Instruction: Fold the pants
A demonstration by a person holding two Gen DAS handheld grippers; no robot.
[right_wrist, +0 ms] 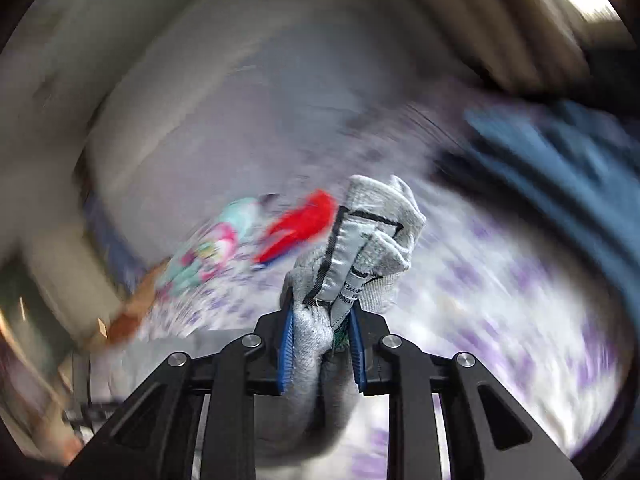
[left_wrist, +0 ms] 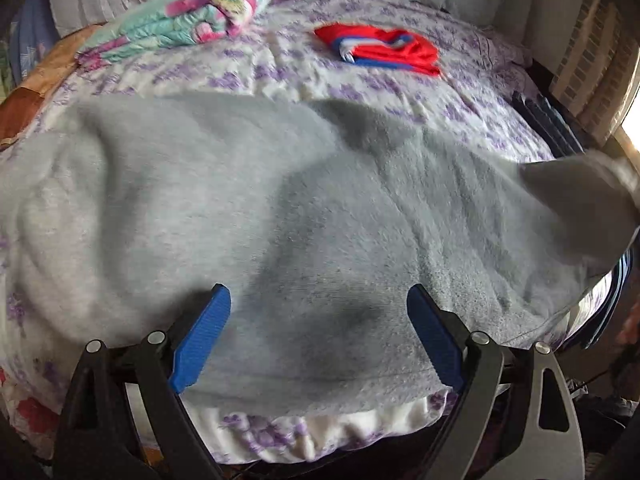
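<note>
The grey fleece pants lie spread across the bed in the left wrist view, with one end lifted at the far right edge. My left gripper is open and empty, its blue fingers just above the near part of the pants. My right gripper is shut on a bunched end of the grey pants, with the label and black seam sticking up between the fingers. The right wrist view is strongly motion-blurred.
The bed has a white sheet with purple flowers. A folded red and blue garment lies at the back. A folded pastel floral blanket lies back left. A dark blue cloth is at the right.
</note>
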